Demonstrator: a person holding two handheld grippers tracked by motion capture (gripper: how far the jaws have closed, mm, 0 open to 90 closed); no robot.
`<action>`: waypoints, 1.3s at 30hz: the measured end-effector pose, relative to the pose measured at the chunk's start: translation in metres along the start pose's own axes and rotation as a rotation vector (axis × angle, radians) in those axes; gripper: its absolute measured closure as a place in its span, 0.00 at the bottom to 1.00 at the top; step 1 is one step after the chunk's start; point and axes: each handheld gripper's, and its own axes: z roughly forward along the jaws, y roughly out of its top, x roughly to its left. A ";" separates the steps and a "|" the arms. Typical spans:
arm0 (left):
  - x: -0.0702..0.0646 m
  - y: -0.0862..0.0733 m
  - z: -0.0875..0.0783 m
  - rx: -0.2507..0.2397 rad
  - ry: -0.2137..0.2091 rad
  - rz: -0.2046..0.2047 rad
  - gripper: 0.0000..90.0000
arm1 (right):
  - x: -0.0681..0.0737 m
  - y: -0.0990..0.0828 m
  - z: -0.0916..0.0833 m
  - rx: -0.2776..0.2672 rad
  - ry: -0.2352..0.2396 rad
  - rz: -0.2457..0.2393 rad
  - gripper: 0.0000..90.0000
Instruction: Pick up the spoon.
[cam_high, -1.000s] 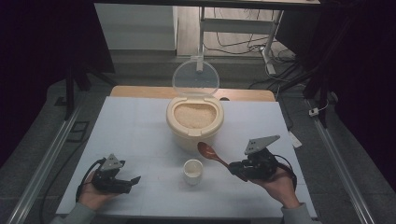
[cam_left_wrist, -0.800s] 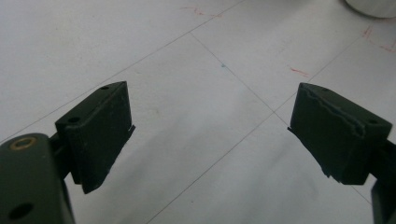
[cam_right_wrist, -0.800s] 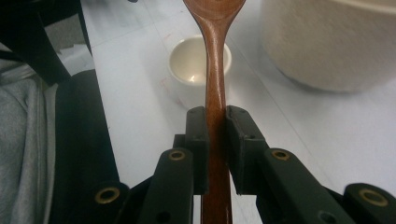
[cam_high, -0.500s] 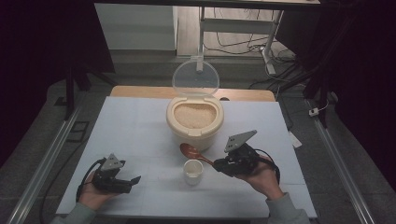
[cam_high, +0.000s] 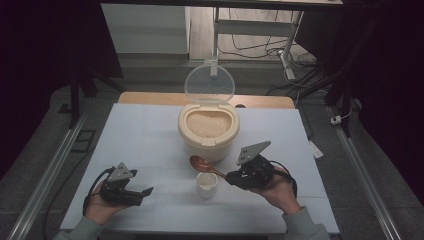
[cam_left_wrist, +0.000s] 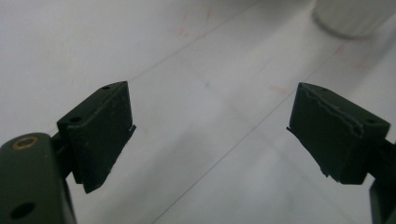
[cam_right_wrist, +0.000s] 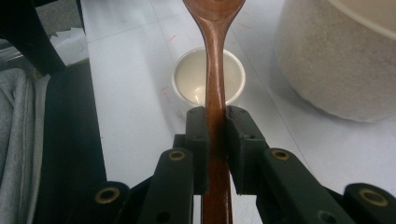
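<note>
the right tool (cam_high: 231, 176) is clamped on a wooden spoon (cam_high: 200, 163) whose bowl hangs above a small white cup (cam_high: 207, 184) near the open rice container (cam_high: 208, 131), while the left tool (cam_high: 143, 192) rests wide open and empty on the worktop (cam_high: 140, 135).

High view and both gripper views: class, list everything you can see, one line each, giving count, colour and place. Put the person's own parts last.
Table: one, white top, centre of the high view.
Rice container: one, cream, table centre, filled with pale grain.
Lid: one, clear, standing open behind the container.
Cup: one, white, in front of the container, looks empty.
Spoon: one, brown wood, its bowl held between cup and container.
Cables: several, dark, on the floor beyond the table.
Left gripper: one, black, near the table's front left, open.
Right gripper: one, black, right of the cup, shut on the spoon handle.
Hands: two, one holding each gripper.
</note>
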 end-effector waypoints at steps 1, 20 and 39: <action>-0.002 0.005 -0.003 -0.011 -0.005 0.012 0.15 | 0.000 0.000 0.000 0.004 0.001 -0.005 0.89; -0.069 0.115 -0.028 -0.073 -0.170 0.334 0.17 | 0.011 0.010 0.011 0.021 0.012 -0.058 0.89; -0.096 0.145 0.018 0.144 -0.265 0.505 0.37 | 0.026 0.021 0.031 0.075 0.033 -0.135 0.89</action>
